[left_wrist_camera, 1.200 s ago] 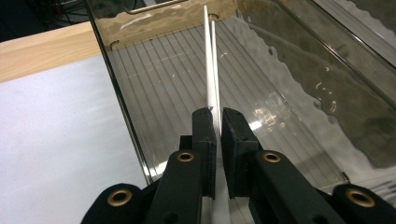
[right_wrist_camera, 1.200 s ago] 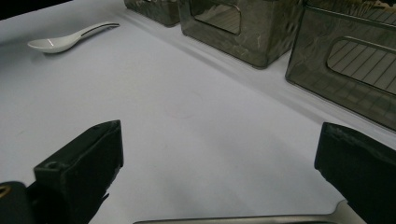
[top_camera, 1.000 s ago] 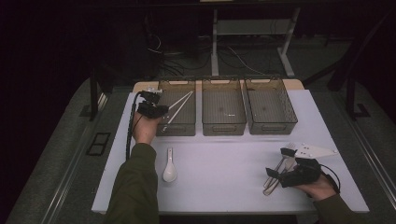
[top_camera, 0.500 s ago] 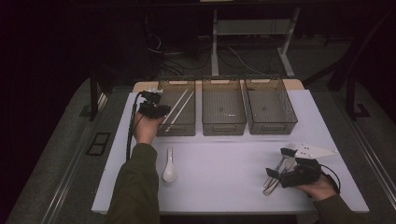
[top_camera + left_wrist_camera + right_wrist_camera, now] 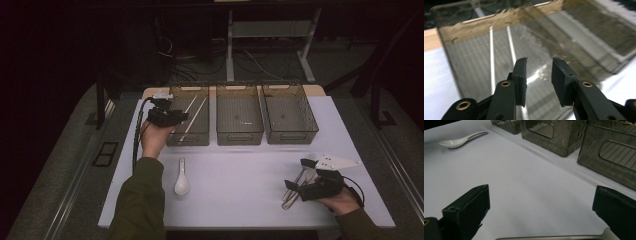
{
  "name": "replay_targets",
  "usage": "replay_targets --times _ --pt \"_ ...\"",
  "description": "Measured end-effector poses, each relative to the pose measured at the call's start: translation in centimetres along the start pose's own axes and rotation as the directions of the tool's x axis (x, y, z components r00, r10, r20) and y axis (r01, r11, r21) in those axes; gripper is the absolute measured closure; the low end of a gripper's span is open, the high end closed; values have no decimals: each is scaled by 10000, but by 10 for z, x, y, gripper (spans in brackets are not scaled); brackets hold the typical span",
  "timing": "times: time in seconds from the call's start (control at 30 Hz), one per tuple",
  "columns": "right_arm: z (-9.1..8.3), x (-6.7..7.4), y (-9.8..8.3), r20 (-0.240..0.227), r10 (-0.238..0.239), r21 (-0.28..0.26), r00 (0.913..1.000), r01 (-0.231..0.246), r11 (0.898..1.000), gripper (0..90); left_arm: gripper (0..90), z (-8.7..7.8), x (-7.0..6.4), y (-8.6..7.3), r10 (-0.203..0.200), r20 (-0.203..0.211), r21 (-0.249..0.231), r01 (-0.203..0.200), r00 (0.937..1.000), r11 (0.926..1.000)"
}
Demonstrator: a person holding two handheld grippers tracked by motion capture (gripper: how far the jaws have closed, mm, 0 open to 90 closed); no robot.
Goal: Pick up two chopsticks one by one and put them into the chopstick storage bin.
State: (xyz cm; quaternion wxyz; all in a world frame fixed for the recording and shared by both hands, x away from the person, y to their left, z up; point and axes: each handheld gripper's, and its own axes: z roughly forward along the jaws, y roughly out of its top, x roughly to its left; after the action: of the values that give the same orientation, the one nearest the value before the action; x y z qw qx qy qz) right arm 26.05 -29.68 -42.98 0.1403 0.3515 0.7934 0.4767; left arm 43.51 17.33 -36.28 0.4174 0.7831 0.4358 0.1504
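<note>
My left gripper (image 5: pixel 182 117) (image 5: pixel 539 67) hovers over the left edge of the left bin (image 5: pixel 176 137). Its jaws have just been opening and stand open with nothing between the pads. Two chopsticks (image 5: pixel 194 114) (image 5: pixel 491 52) lie side by side on that bin's floor, beneath the jaws. Near the table's front right, my right gripper (image 5: pixel 291 186) (image 5: pixel 541 191) rests low with its jaws spread wide. Metal cutlery (image 5: pixel 300 182) lies at its tips, and a metal handle (image 5: pixel 554 237) runs across between the jaws, untouched by the pads. A white spoon (image 5: pixel 181 181) (image 5: pixel 461 141) lies on the table front left.
Three smoky transparent bins stand in a row at the back of the white table (image 5: pixel 240 175); the middle bin (image 5: pixel 239 135) (image 5: pixel 541 135) and the right bin (image 5: pixel 292 135) (image 5: pixel 614 152) hold nothing I can see. Dark floor and cables lie beyond the table.
The left gripper's jaws have opened over the left bin. The chopsticks, which lay more slanted before, now rest parallel on the bin floor. The right hand has kept still.
</note>
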Motion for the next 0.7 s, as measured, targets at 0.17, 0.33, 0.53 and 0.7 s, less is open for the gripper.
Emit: replay_targets --times 0.17,0.33,0.53,0.7 --pt "0 0 0 15 -2 0 10000 2 10000 14 605 -12 -17 3 573 593 -299 -556 9966 9980" --pt "0 0 0 35 -19 3 10000 19 10000 14 522 -20 -34 0 803 1337 -640 -722 9878 9953" --pt "1 0 0 40 -2 8 10000 2 10000 14 463 -30 -57 -11 1403 1842 -824 -1269 9728 9885" --pt "1 0 0 47 23 26 10000 -23 10000 14 404 -37 -69 -22 1598 2099 -1114 -1388 9646 9840"
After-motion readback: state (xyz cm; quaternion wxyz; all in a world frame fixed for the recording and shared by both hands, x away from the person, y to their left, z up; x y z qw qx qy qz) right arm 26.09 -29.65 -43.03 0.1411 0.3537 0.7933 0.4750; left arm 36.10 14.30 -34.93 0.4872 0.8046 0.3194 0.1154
